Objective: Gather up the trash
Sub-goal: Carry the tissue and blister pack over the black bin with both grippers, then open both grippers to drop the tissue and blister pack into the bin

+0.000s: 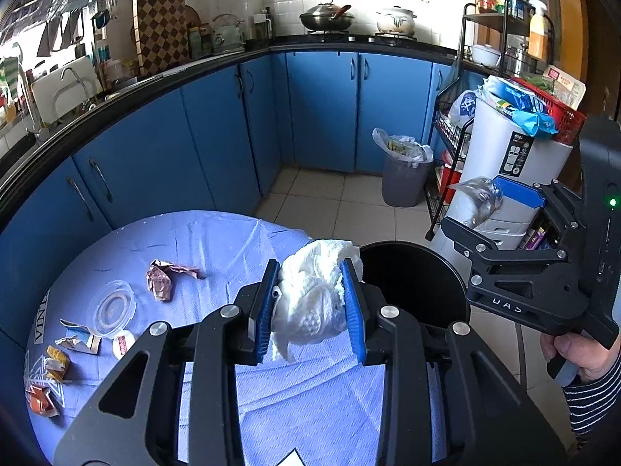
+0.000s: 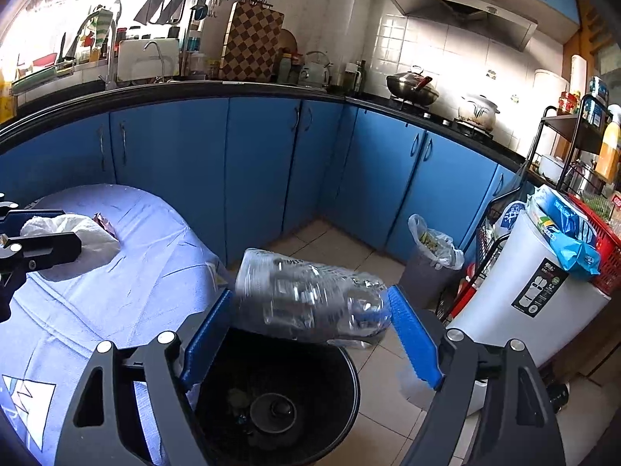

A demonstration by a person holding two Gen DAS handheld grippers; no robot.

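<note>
Left gripper [image 1: 310, 303] clamps crumpled white tissue [image 1: 310, 295]; right gripper [image 2: 310, 330] released, ribbed clear bottle [image 2: 306, 295] between.

A kitchen with blue cabinet doors [image 2: 256, 171] under a black worktop [image 2: 233, 87] that bends round a corner, white wall tiles [image 2: 427, 46] behind it and pale tiles on the floor [image 1: 349, 202]. Strong daylight floods the left end by the sink tap [image 2: 153, 52], where a checkered board [image 2: 252, 39] leans against the wall; a wok [image 2: 413, 87] and a lidded pot [image 2: 477, 112] sit on the hob beneath a steel hood [image 2: 458, 4]. At the right stands a black wire rack [image 1: 500, 35].
</note>
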